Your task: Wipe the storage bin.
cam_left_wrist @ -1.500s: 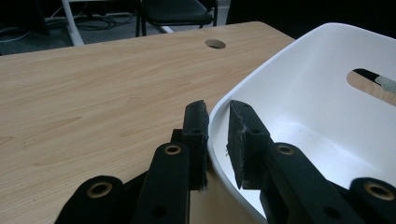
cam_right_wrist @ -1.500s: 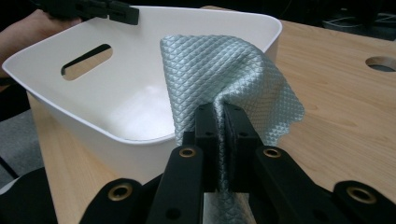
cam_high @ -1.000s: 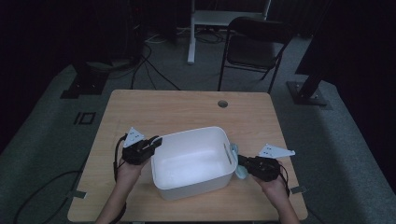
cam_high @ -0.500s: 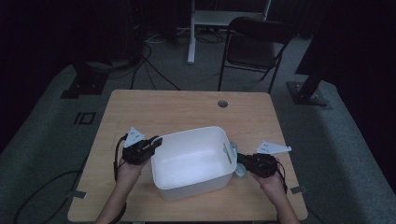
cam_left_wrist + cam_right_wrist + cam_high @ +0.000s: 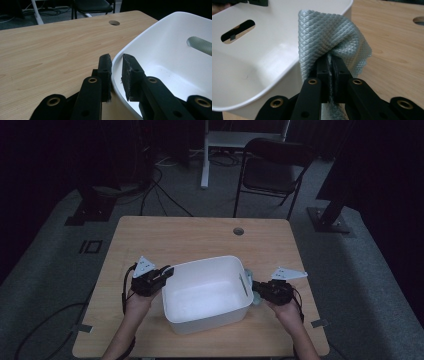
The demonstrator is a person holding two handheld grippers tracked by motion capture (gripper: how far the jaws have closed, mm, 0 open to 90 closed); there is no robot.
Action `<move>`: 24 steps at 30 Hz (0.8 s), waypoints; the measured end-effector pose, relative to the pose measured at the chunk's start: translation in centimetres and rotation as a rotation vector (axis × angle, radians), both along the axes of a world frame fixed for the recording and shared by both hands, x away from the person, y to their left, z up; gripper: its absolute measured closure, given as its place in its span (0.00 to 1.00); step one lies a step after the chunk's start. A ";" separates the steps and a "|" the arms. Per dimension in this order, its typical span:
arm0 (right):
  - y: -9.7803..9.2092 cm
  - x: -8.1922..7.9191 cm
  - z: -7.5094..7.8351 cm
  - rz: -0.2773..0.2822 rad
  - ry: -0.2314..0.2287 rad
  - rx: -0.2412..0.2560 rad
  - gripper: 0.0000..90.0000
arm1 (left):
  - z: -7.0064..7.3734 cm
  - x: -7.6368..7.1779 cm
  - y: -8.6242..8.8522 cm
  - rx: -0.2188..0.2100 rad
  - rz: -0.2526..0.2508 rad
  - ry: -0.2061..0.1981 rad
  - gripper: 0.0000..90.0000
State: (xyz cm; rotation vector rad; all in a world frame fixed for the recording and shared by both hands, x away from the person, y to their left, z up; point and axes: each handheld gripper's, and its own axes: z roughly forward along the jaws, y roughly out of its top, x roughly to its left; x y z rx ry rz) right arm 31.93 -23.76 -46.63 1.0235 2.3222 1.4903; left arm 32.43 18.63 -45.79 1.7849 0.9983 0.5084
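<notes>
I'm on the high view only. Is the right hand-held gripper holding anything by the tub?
Observer: Yes. The right hand-held gripper is shut on a grey-blue cloth with a diamond weave, right beside the white tub.
Operator: Is the cloth inside the tub?
Observer: No. It sits against the outside of the tub wall, below the rim.
Operator: And the left one, clamped on the rim?
Observer: The left hand-held gripper straddles the rim, one jaw outside and one inside, with a gap showing. It looks open.
Operator: Anything in the tub?
Observer: Nothing visible on the part of the floor the left gripper view shows.
</notes>
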 end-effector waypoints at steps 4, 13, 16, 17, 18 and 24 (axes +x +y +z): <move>-0.1 0.2 0.4 0.005 -0.006 -0.004 0.96 | 0.0 0.0 0.0 0.002 -0.004 0.000 0.87; -0.1 1.2 1.6 0.006 -0.022 0.026 0.96 | 0.0 0.0 -0.1 0.003 0.002 -0.001 0.87; 0.3 1.4 0.9 0.004 -0.009 0.002 0.96 | 0.0 0.0 -0.1 0.003 0.006 -0.001 0.87; 0.4 1.5 0.5 -0.002 -0.001 -0.002 0.96 | 0.0 0.0 -0.1 0.004 0.005 -0.001 0.87; 0.3 1.6 0.3 -0.001 0.009 0.006 0.96 | 0.0 0.0 -0.1 0.002 0.005 -0.001 0.87; 0.0 2.1 0.7 0.002 0.009 0.025 0.96 | 0.0 0.0 0.0 0.003 -0.005 -0.002 0.87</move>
